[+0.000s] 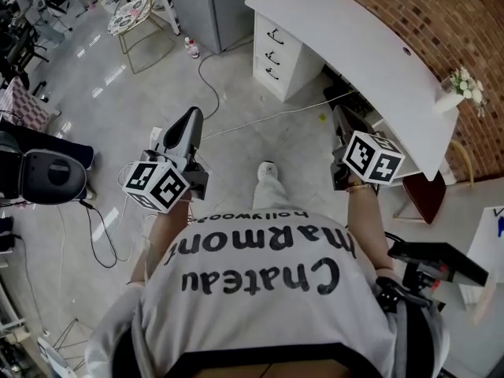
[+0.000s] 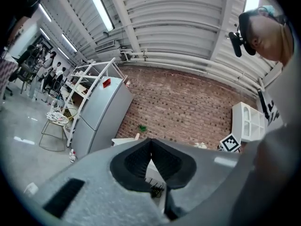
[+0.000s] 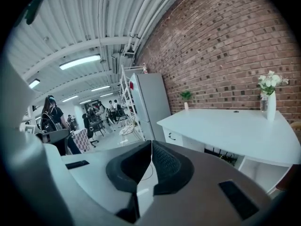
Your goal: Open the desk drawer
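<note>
While left hand-held gripper (image 2: 150,145) and right hand-held gripper (image 3: 151,147) are closed | white desk (image 1: 358,42) | brick wall (image 1: 429,10)

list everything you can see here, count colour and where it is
desk: one, white, along the brick wall
drawers: three, white with dark handles, at the desk's far end, all closed
vase of flowers: one, white, on the desk's near end
fridge: one, grey, beyond the desk
wire chair: one, pale, left of the fridge
bottle: one, pale, on the floor near the fridge
cable: one, white, across the floor in front of the desk
office chair: one, black, far left
left gripper: one, grey, jaws together, nothing between them
right gripper: one, grey, jaws together, nothing between them
</note>
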`<state>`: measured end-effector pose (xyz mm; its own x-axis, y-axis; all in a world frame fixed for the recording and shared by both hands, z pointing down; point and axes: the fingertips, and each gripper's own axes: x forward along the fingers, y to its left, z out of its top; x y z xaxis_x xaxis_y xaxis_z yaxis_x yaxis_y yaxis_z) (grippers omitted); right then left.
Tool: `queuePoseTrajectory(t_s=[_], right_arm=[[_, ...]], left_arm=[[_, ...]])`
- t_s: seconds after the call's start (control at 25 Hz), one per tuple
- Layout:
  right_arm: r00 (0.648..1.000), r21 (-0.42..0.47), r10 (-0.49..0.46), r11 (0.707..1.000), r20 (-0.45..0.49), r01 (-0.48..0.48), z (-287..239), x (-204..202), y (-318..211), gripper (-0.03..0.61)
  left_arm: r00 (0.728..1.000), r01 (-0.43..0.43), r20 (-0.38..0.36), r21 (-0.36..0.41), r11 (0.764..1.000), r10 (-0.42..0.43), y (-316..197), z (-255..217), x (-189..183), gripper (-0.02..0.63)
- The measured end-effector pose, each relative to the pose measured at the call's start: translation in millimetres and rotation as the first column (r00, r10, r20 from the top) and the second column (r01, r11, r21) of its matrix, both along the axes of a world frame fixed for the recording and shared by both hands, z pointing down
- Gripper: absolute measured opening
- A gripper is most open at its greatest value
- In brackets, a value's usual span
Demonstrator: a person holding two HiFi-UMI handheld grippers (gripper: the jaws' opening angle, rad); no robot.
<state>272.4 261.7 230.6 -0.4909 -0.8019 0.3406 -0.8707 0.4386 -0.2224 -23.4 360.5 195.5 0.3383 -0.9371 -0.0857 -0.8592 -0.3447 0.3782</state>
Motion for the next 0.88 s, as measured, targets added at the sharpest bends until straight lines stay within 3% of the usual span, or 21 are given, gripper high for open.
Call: queuePoseTrajectory(t_s=[0.24,0.52,0.76,0.88], right_arm=[[0.997,-0.003,-0.072,0.997,-0.016,0.072,7.2,-30.9,-72.1,0.015],[0.99,0.008,-0.141,0.99,0.008,0.141,-4.3,-60.6,-189.6,0.015],[0.957,0.088,-0.285,0.956,0.052,0.279,-17.7,-79.7,-268.6,0.015],[0.952,0.067,-0.304,0.951,0.029,0.301,-3.8,-77.0,-301.3,0.015]], left_arm=[[0.998,0.061,-0.009,-0.008,0.998,-0.061,-55.2,6.7,-24.1,0.015],[0.996,0.086,-0.018,0.052,0.995,-0.086,-150.0,-15.1,-37.5,0.015],[0.99,0.142,-0.002,0.104,0.984,-0.143,-221.2,-33.3,-37.6,0.015],[0.982,0.187,-0.021,0.14,0.972,-0.186,-245.5,-41.6,-42.3,0.015]])
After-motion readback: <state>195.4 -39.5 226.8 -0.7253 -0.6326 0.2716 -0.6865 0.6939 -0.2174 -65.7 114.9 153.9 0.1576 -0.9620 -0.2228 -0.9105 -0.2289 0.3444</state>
